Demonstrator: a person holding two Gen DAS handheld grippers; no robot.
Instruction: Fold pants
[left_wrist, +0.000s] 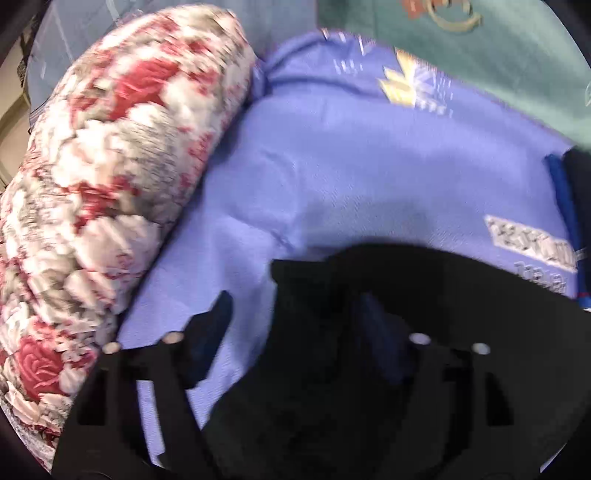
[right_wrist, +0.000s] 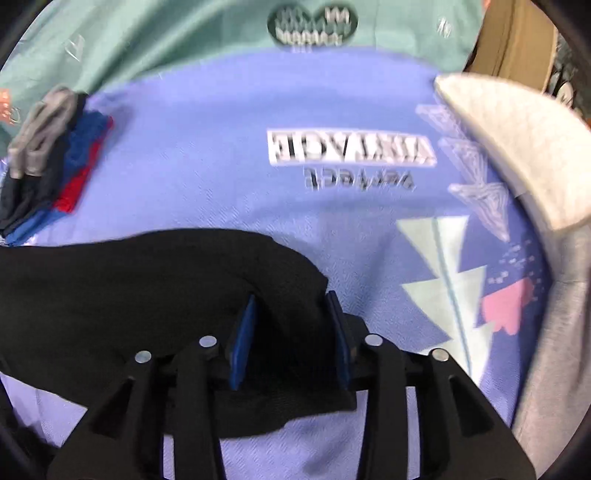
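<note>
Black knit pants (right_wrist: 122, 295), soft fabric, lying across near part of a lavender printed bedsheet (right_wrist: 207, 147) w/ white block lettering. In right wrist view the pants run from far left edge toward centre, one end bunched btwn the blue-padded fingers (right_wrist: 242, 347) of the right gripper (right_wrist: 291, 336).

Right gripper: jaws partway open, fabric sitting in the gap; pads beside the cloth, whether they press it cannot be told (blur).

Left gripper (left_wrist: 295, 332): jaws wide apart. Black pants cover the right finger and drape over that side of the frame; left finger stands clear over bare sheet. No clamp on cloth visible.

Other items:
- Rolled floral quilt (left_wrist: 110, 177), red/cream rose print, along left of the sheet in left wrist view, touching it.
- Teal-green printed sheet (right_wrist: 184, 33), far side, beyond the lavender one.
- Stack of folded garments (right_wrist: 55, 155), grey on top, then navy, blue, red; far left in right wrist view, on the lavender sheet.
- Light grey fabric item (right_wrist: 509, 147), right edge of right wrist view, overlapping the sheet's triangle print.
- Brown cardboard-like surface (right_wrist: 517, 40), far right corner.

Both views motion-blurred.
</note>
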